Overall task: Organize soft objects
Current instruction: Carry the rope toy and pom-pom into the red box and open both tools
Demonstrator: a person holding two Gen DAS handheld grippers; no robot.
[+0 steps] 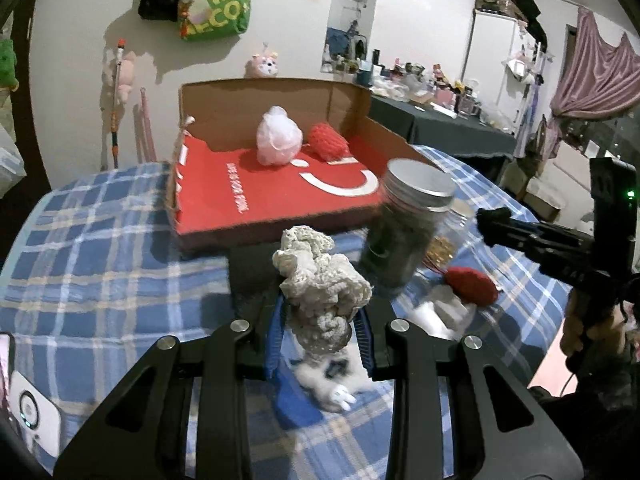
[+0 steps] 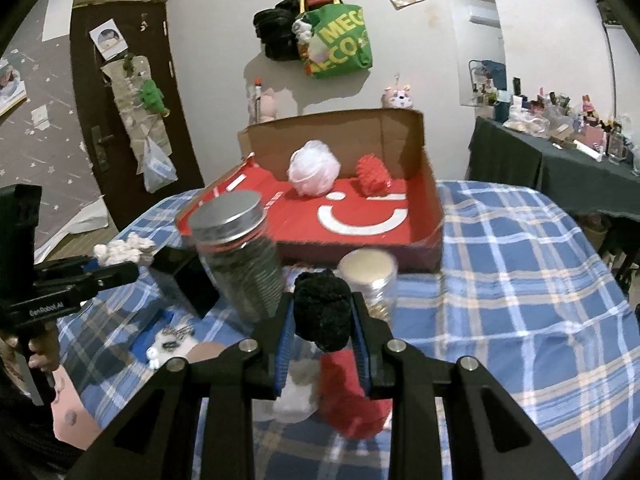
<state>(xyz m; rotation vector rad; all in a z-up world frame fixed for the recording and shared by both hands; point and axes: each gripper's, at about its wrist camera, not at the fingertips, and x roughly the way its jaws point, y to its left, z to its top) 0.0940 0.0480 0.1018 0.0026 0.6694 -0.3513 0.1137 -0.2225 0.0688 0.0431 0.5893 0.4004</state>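
Only the right wrist view shows the black yarn ball pinched in the right gripper. The left gripper clamps a cream crochet piece, its long axis running forward past the fingertips toward the red cardboard box.

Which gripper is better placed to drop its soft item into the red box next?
Left, narrowly. The left gripper, holding the cream knit piece, faces the red box openly; the jar stands partly before the right gripper.
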